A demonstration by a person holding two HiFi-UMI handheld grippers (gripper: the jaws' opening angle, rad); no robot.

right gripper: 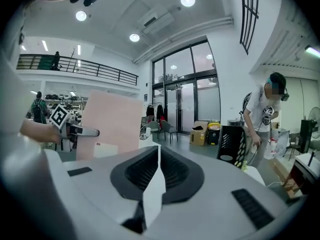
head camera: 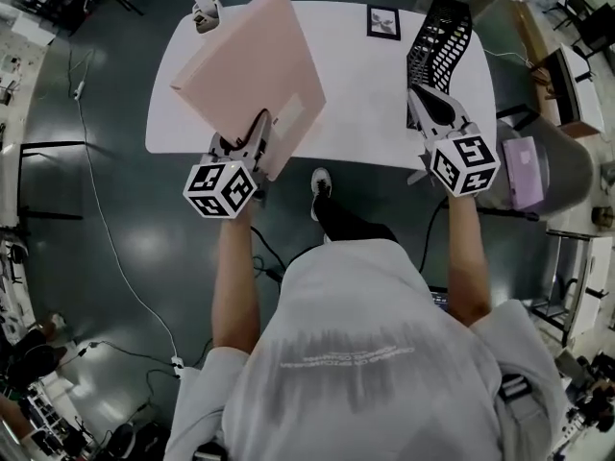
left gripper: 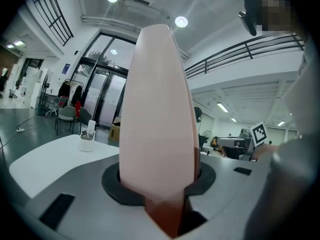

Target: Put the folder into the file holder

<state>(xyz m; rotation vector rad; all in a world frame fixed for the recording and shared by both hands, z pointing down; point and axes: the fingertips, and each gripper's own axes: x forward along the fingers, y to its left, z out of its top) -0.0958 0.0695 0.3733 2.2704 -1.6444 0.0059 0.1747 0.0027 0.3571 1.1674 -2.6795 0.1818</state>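
A large pink folder (head camera: 252,70) is lifted at a tilt over the left half of the white table (head camera: 356,104). My left gripper (head camera: 252,140) is shut on its near lower edge. In the left gripper view the folder (left gripper: 157,109) stands edge-on between the jaws of the left gripper (left gripper: 161,181). The black mesh file holder (head camera: 440,41) stands at the table's right back, seen also in the right gripper view (right gripper: 231,141). My right gripper (head camera: 428,102) hovers just in front of it, and in its own view the right gripper (right gripper: 158,151) is shut and holds nothing.
A small framed picture (head camera: 383,22) lies at the table's far edge and a white cup (head camera: 205,10) at its far left corner. A purple object (head camera: 524,171) rests on a grey seat to the right. Another person (right gripper: 265,114) stands beyond the file holder.
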